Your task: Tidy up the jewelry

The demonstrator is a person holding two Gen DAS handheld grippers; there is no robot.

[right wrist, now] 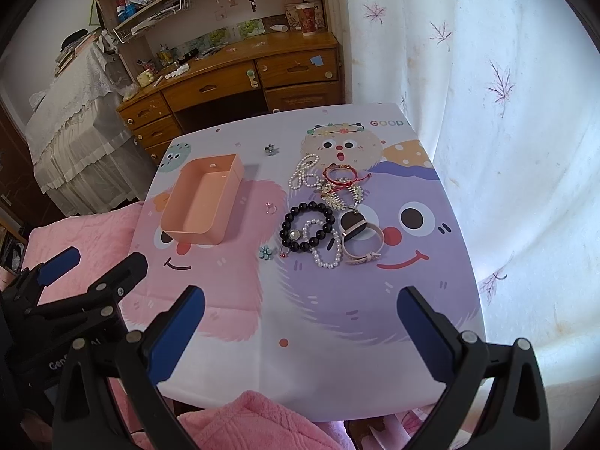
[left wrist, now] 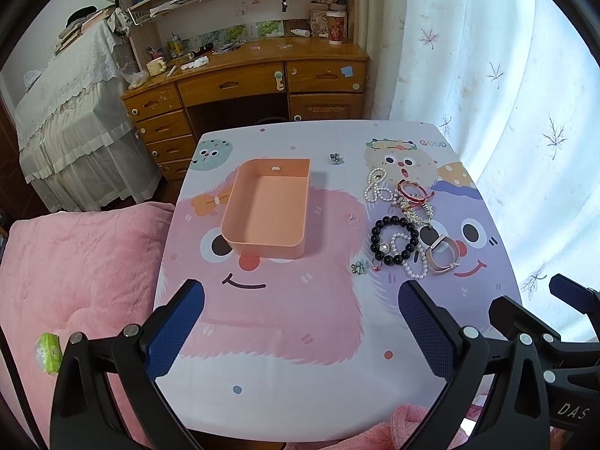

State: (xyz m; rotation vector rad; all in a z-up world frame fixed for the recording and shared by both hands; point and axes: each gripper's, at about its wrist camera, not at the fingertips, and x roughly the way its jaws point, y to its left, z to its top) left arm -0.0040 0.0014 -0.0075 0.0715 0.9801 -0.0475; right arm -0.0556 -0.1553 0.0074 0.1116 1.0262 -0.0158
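An empty orange box [left wrist: 268, 208] [right wrist: 202, 198] sits on the cartoon-print table [left wrist: 300, 337] [right wrist: 318, 318]. To its right lies a jewelry pile: a black bead bracelet [left wrist: 393, 242] [right wrist: 308, 227], a pearl strand [left wrist: 412, 258] [right wrist: 326, 251], a pink-strap watch [left wrist: 444, 251] [right wrist: 362, 238], a red bracelet [left wrist: 412, 190] [right wrist: 339, 176], a pearl necklace [left wrist: 377, 185] [right wrist: 303, 174]. A small ring [right wrist: 270, 208] and two flower pieces [left wrist: 360, 267] [left wrist: 336, 158] lie apart. My left gripper [left wrist: 302, 326] and right gripper [right wrist: 300, 328] are both open and empty above the table's near edge.
A pink blanket [left wrist: 75, 281] covers the bed left of the table. A wooden desk [left wrist: 243, 78] with shelves stands beyond the far edge. A white curtain [left wrist: 506, 112] hangs close on the right. My right gripper's fingers [left wrist: 570, 292] show in the left wrist view.
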